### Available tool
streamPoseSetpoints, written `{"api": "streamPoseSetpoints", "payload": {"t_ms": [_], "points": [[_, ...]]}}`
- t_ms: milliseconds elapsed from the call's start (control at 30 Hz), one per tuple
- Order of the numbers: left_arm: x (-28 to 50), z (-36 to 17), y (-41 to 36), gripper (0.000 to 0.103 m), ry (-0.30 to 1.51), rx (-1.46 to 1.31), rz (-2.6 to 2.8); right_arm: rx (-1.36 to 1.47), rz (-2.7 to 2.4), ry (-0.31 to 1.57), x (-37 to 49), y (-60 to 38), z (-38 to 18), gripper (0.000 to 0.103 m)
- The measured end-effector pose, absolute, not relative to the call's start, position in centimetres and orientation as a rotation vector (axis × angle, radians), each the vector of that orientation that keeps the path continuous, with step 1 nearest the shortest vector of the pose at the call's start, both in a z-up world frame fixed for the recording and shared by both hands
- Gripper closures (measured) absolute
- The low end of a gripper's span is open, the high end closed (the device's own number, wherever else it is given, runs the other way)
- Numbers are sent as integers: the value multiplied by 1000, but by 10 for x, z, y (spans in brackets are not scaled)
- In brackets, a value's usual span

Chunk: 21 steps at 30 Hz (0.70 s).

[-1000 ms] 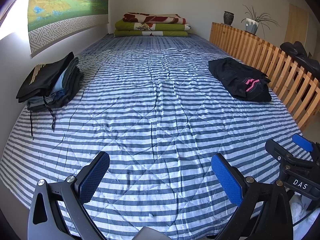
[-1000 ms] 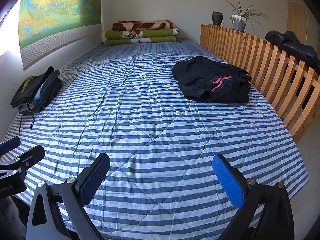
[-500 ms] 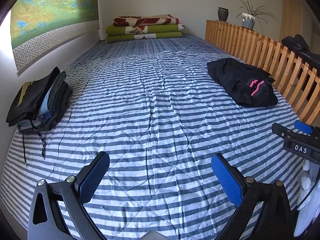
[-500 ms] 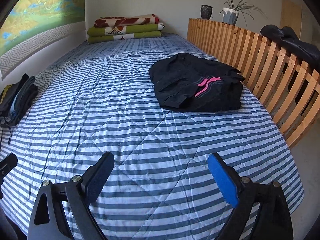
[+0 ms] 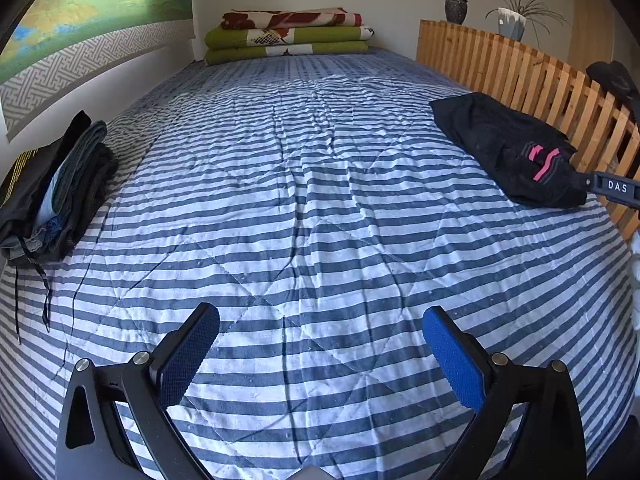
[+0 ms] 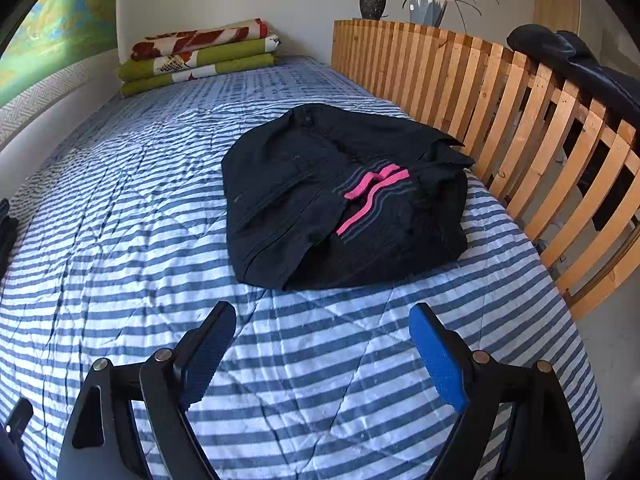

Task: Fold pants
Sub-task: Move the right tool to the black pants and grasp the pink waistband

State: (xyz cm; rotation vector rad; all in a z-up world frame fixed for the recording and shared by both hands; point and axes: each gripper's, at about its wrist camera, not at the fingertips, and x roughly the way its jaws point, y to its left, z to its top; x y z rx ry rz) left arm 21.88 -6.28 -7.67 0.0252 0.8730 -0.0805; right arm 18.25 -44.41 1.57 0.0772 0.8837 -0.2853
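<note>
Both claws have swung toward the rail side of the bed (image 5: 320, 200) over the last second. In my right wrist view the black pants (image 6: 344, 200), the crumpled pair with the pink stripes, were small and far a second ago; now they fill the middle of the picture, lying just ahead of my right claw (image 6: 322, 354).

Right claw: its jaws have just been closing a little, nothing between them; blue pads wide apart, over bare striped cover, not touching the cloth.

Left claw (image 5: 320, 354): spread, empty, over the middle of the bed. Pants (image 5: 508, 148) sit off to its right beside the wooden rail (image 5: 520, 76).

Folded stack (image 5: 52, 192) lies at the wall side, well apart from the pants.

Judgement: this is the approach to a fresh pair. No grasp yet; folding not begun. Next I must find a waistband or hem edge in that bundle.
</note>
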Motion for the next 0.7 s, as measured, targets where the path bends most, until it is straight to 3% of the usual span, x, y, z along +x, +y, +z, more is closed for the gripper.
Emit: {"api": "streamPoseSetpoints", "payload": {"t_ms": [700], "points": [[238, -94, -44, 0, 908, -26, -69, 134, -405, 1022, 306, -513, -47, 14]]}}
